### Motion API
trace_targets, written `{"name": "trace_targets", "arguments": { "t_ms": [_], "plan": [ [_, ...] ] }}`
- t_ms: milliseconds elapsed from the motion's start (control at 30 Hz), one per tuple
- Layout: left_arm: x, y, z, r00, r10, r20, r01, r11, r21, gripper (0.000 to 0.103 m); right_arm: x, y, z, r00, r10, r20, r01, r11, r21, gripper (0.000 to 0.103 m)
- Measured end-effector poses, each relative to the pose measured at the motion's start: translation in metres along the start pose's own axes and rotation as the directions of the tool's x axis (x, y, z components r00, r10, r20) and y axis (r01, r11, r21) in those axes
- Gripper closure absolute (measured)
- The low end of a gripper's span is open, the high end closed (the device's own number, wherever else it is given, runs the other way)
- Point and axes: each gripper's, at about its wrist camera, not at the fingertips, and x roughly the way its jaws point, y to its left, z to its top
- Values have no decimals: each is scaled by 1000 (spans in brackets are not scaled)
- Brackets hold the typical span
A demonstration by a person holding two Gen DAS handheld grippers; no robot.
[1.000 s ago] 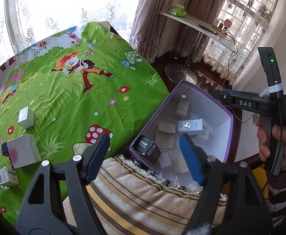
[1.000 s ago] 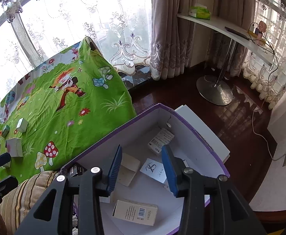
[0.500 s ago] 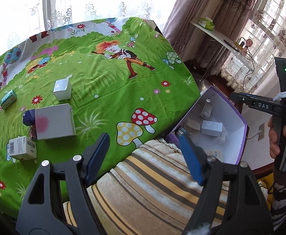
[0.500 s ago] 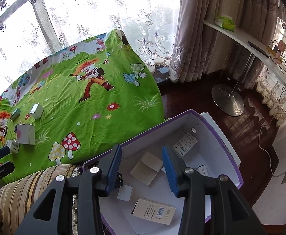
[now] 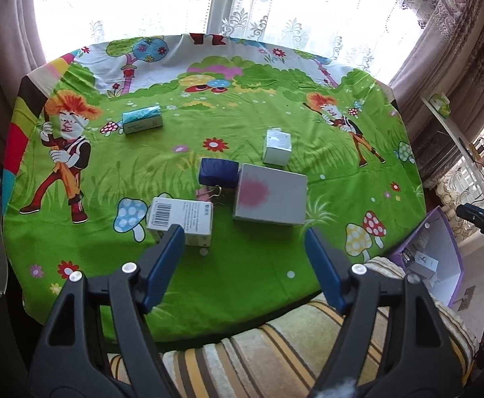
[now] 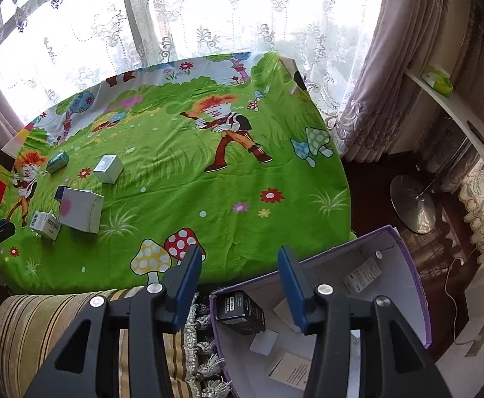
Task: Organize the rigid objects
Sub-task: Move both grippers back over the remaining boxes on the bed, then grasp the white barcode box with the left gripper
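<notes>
Several small boxes lie on the cartoon-print green tablecloth [image 5: 275,265]: a white barcode box [image 5: 180,219], a large grey box with a pink blot [image 5: 270,199], a dark blue box [image 5: 218,172], a small white box [image 5: 277,147] and a teal box [image 5: 142,120]. My left gripper [image 5: 243,240] is open and empty, hovering just in front of the barcode box. My right gripper [image 6: 240,265] is open and empty, above the near left corner of the purple box [image 6: 411,265], which holds a black box [image 6: 240,311] and several white ones.
A striped cushion [image 5: 275,348] lies at the table's near edge, also in the right wrist view [image 6: 42,318]. The purple box shows at far right in the left wrist view [image 5: 447,229]. Curtains, a white shelf [image 6: 457,109] and a round stand base [image 6: 413,204] stand to the right.
My left gripper has swung left from the purple box to face the boxes on the table. My right gripper has pulled back and turned left, away from the box interior. Both stay open.
</notes>
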Motion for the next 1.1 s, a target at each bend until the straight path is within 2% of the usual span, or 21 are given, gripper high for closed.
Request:
{"name": "trace_targets", "arguments": {
  "t_ms": [267,367,467,600,733,967,1033,1067,1100],
  "plan": [
    [14,44,3,996,82,-33,-85,993,-83,15,9,54,20,998,57,-6,-57,993,-100,50],
    [25,47,5,993,104,-59,-108,993,-55,9,12,76,29,996,86,-10,-86,988,-128,44],
    [41,46,7,986,133,-97,-134,991,-11,8,17,98,38,993,116,-17,-117,982,-148,41],
    [65,45,8,980,121,-157,-119,993,19,5,24,124,49,988,155,-24,-157,976,-152,34],
    [84,44,7,974,127,-185,-122,992,38,5,36,142,56,981,192,-40,-195,973,-127,32],
    [101,51,6,973,120,-197,-115,993,34,5,63,167,55,979,183,-87,-192,975,-110,30],
    [105,53,7,975,113,-191,-107,994,38,5,73,175,52,976,186,-110,-197,975,-102,29],
    [107,54,6,976,110,-190,-104,994,38,11,78,181,49,975,186,-122,-199,975,-102,28],
    [107,54,5,976,106,-190,-101,994,38,24,82,186,47,973,189,-133,-203,974,-104,28]
  ]
}}
